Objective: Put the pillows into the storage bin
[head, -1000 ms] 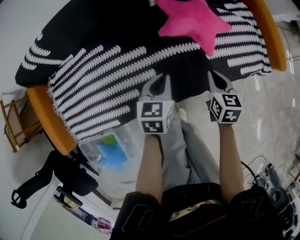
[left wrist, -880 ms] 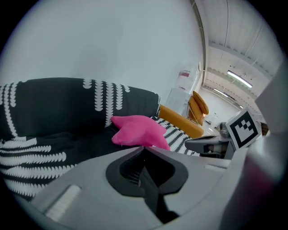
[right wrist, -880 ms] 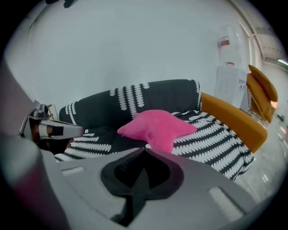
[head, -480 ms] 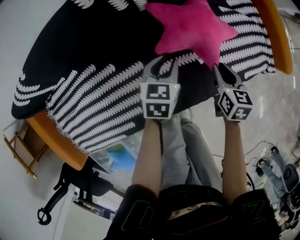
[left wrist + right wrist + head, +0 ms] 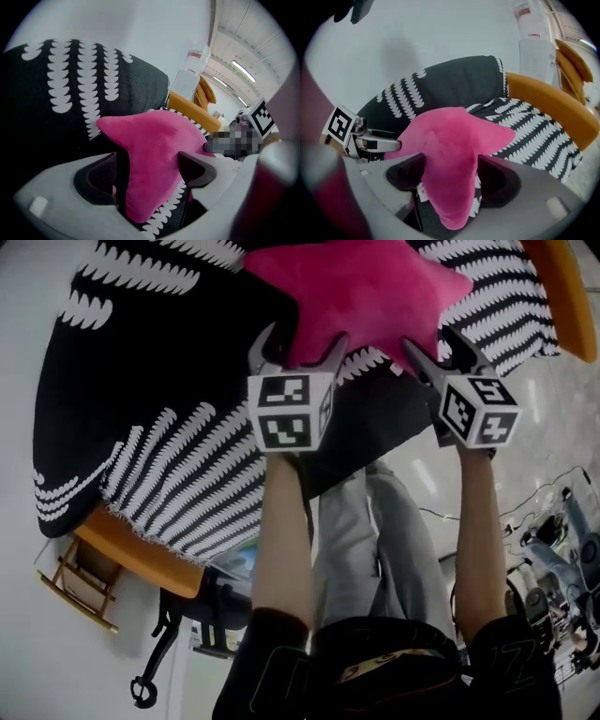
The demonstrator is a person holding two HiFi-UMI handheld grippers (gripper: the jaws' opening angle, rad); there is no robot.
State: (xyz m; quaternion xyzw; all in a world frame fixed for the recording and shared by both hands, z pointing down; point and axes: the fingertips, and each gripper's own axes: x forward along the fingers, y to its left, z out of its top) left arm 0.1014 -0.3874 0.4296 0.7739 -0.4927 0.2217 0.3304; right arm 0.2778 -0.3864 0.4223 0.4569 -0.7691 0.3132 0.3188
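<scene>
The top of the pink star pillow (image 5: 361, 287) is cut off by the upper edge of the head view, so only its lower arms and middle show there. It lies on a black throw with white leaf stripes (image 5: 187, 456) spread over an orange-edged couch (image 5: 141, 554), just ahead of both grippers. Being a star, it has no single long axis. Two of its arms point back toward the person, one running into the left gripper (image 5: 300, 338) and the other into the right gripper (image 5: 439, 343). Both grippers' jaws have just been opening and stand wide apart, one on each side of a plush arm. Each arm fills most of the gap between its jaws. The arm hides the pad faces, so I can't tell whether any pad touches the fabric. Neither gripper is squeezing it. The tip of each arm sinks below the jaws and is hidden by the gripper body.
</scene>
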